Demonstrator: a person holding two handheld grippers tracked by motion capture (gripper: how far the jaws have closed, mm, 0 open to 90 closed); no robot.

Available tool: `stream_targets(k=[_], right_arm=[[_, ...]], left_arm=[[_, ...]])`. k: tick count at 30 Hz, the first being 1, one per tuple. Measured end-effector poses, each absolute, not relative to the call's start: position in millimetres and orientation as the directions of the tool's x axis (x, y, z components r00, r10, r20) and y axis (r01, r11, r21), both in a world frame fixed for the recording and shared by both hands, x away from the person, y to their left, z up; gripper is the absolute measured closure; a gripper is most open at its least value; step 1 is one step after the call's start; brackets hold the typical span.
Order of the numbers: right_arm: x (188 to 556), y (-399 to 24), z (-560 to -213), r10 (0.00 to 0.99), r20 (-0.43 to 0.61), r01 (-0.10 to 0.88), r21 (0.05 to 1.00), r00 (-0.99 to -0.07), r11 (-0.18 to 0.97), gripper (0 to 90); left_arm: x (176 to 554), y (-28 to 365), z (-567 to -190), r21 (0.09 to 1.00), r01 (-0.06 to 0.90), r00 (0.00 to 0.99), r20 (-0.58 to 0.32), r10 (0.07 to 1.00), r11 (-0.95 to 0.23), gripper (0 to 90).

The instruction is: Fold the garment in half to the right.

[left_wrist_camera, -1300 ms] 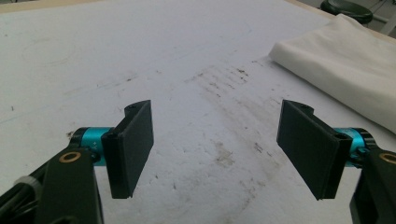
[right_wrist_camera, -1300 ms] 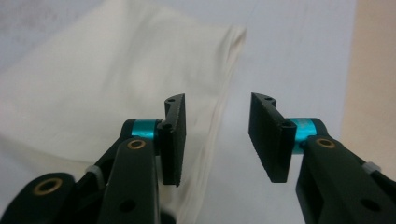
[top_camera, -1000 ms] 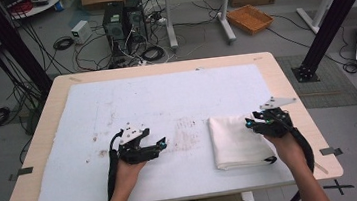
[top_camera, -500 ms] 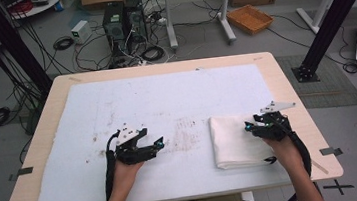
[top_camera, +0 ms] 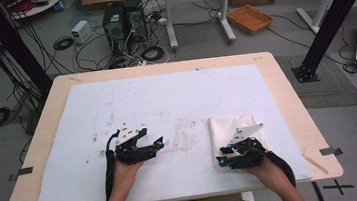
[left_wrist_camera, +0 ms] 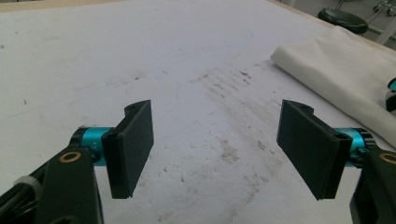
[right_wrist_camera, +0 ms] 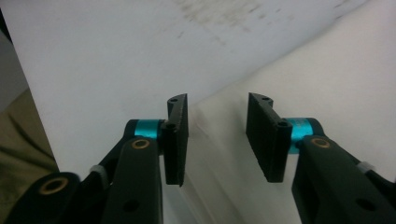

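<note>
A folded white cloth [top_camera: 230, 125] lies on the right part of the white mat [top_camera: 166, 97]. My right gripper [top_camera: 220, 162] hovers low at the cloth's near left corner and points left. In the right gripper view its jaws [right_wrist_camera: 217, 100] stand apart with the cloth [right_wrist_camera: 327, 70] edge running between them; they have just been closing and the pads do not press on it. My left gripper [top_camera: 159, 144] rests open over the stained middle of the mat and points right. Its jaws [left_wrist_camera: 215, 109] hold nothing, with the cloth [left_wrist_camera: 345, 70] farther off to the right.
Brown stains [top_camera: 185, 137] mark the mat between the grippers. The wooden table's edge [top_camera: 285, 84] frames the mat. On the floor beyond are computer towers [top_camera: 120, 21], cables, a wicker basket [top_camera: 250, 18] and black frame posts [top_camera: 326, 19].
My right gripper has slid from the cloth's right side toward its near left corner and sunk a little. The left gripper has stayed in place.
</note>
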State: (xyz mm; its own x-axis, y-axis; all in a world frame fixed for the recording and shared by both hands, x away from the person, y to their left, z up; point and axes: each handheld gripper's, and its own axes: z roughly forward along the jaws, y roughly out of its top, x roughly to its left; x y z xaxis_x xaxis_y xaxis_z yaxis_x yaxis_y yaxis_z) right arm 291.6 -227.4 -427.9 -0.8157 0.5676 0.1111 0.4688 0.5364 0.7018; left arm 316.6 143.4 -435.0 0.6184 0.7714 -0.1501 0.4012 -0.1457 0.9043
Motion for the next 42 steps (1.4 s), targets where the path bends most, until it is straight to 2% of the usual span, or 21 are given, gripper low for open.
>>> stream_targets(k=[3, 6, 10, 14, 16, 18, 21, 23, 26, 28, 30, 42], right_arm=[[291.8, -254.1, -418.1, 0.662, 0.095, 0.485, 0.758, -0.744, 0.437, 52.4], [292.6, -284.4, -412.6, 0.773, 0.032, 0.489, 0.790, -0.634, 0.368, 47.8], [294.6, -308.9, -413.8, 0.830, 0.028, 0.519, 0.792, -0.557, 0.322, 44.2], [295.7, -314.4, -419.5, 0.840, 0.028, 0.537, 0.780, -0.542, 0.320, 40.0], [297.5, -315.0, -423.4, 0.835, 0.034, 0.550, 0.767, -0.549, 0.331, 43.1], [298.0, -313.6, -429.0, 0.828, 0.041, 0.593, 0.717, -0.560, 0.366, 50.6], [296.7, -316.6, -432.9, 0.836, 0.047, 0.626, 0.686, -0.547, 0.371, 50.0], [293.9, -320.5, -427.0, 0.844, 0.040, 0.615, 0.703, -0.535, 0.356, 44.8], [289.4, -323.7, -418.0, 0.853, 0.027, 0.552, 0.773, -0.521, 0.313, 30.3], [288.3, -323.3, -414.3, 0.860, 0.005, 0.520, 0.798, -0.511, 0.304, 27.6], [288.9, -322.1, -412.7, 0.860, -0.020, 0.500, 0.807, -0.509, 0.315, 20.8], [286.8, -316.9, -404.3, 0.838, -0.038, 0.431, 0.844, -0.545, 0.319, 20.7]], left_arm=[[316.7, 143.3, -435.0, 0.905, 0.401, 0.619, -0.151, 0.771, -0.145, 27.2], [316.8, 143.8, -434.8, 0.907, 0.399, 0.620, -0.156, 0.769, -0.137, 27.3], [317.1, 146.8, -433.1, 0.914, 0.384, 0.626, -0.152, 0.765, -0.133, 27.2], [317.8, 149.6, -432.5, 0.917, 0.379, 0.629, -0.159, 0.761, -0.122, 26.0], [318.0, 150.8, -432.5, 0.916, 0.382, 0.628, -0.161, 0.762, -0.121, 26.0], [317.8, 152.4, -432.1, 0.917, 0.380, 0.628, -0.160, 0.762, -0.121, 26.1], [317.3, 154.7, -431.2, 0.918, 0.379, 0.626, -0.162, 0.763, -0.116, 26.0], [317.4, 156.5, -430.9, 0.918, 0.379, 0.626, -0.164, 0.763, -0.114, 26.0], [317.2, 159.2, -430.6, 0.922, 0.373, 0.631, -0.171, 0.757, -0.103, 26.0], [316.3, 161.2, -430.0, 0.924, 0.368, 0.634, -0.169, 0.755, -0.102, 25.5], [315.3, 163.5, -429.8, 0.926, 0.365, 0.639, -0.173, 0.749, -0.098, 24.3], [304.3, 166.4, -429.8, 0.931, 0.351, 0.662, -0.171, 0.729, -0.100, 24.3]])
